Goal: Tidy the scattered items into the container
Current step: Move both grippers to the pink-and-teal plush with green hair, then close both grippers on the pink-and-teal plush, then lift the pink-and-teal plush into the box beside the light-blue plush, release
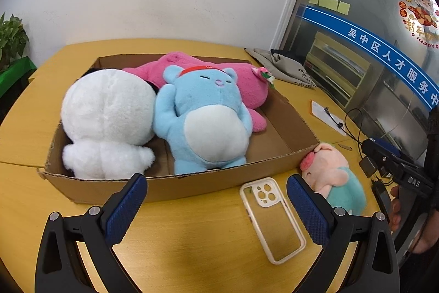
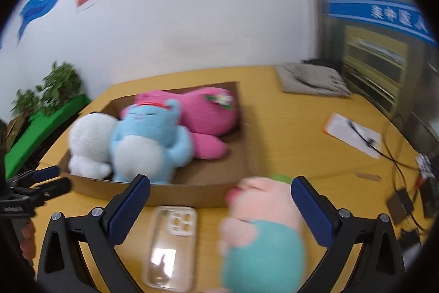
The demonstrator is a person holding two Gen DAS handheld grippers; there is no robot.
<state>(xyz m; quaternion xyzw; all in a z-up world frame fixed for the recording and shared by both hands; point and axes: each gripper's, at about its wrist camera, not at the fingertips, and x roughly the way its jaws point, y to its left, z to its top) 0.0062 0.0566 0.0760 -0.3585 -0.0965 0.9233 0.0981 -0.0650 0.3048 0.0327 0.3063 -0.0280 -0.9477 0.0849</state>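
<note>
I take the cardboard box as my landmark. My left gripper hangs before the box's near wall with its jaws spread wide and nothing between them. The clear phone case lies flat on the wooden table just in front of that wall, under the right half of my left jaws' gap. The small pink-and-teal plush lies outside the box at its near right corner, just past my left gripper's right finger.

Inside the box, from left to right, lie a fluffy white plush with a round, shaggy body, a smooth-piled blue bear plush with a pale belly and a red headband, and behind them a long pink plush with a small flower sewn on. The box is shallow corrugated board with rough cut edges.

My right gripper is also open wide, pointed toward the box's near right corner, and the small plush sits between its fingers, nearer the right one; the blur hides whether either blue ribbed pad touches it. The phone case, glossy with rounded corners, lies in the left part of the same gap. Both grippers are held low over the table, tilted slightly down.
</note>
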